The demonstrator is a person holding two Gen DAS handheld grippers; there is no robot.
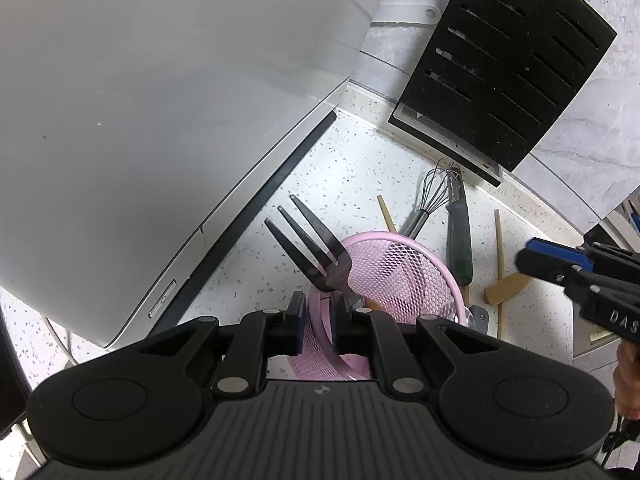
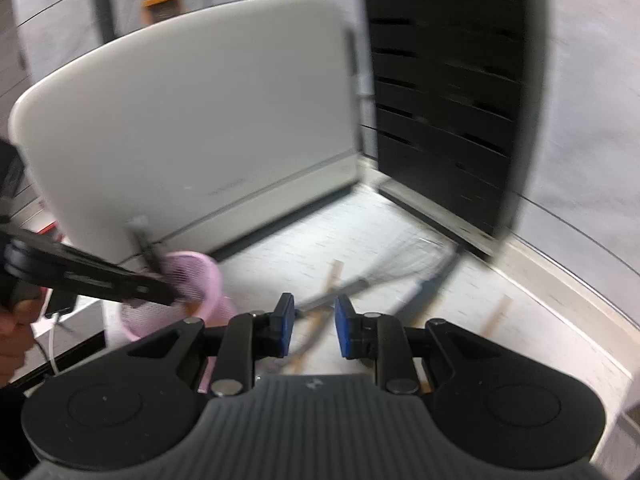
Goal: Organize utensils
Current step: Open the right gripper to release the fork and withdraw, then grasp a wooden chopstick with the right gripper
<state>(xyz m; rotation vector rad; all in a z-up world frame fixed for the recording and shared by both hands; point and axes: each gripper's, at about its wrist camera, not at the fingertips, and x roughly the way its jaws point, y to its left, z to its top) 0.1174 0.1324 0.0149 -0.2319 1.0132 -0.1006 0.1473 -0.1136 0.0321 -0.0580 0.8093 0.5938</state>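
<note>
1. Left wrist view: your left gripper [image 1: 316, 320] is clamped on the rim of the pink mesh utensil basket [image 1: 404, 276], which holds a dark three-pronged fork [image 1: 316, 240] sticking up out of it.
2. Behind the basket, a whisk [image 1: 434, 196], a green-handled utensil [image 1: 459, 240] and wooden sticks [image 1: 498, 244] lie on the speckled tabletop [image 1: 332, 176], near a black slotted knife block [image 1: 508, 64].
3. Your right gripper [image 1: 532, 258] enters from the right edge.
4. Right wrist view, blurred: your right gripper [image 2: 314, 326] stands apart, nothing between its blue pads [image 2: 285, 322].
5. The basket [image 2: 192, 284] sits left, held by your left gripper [image 2: 168, 296].
</note>
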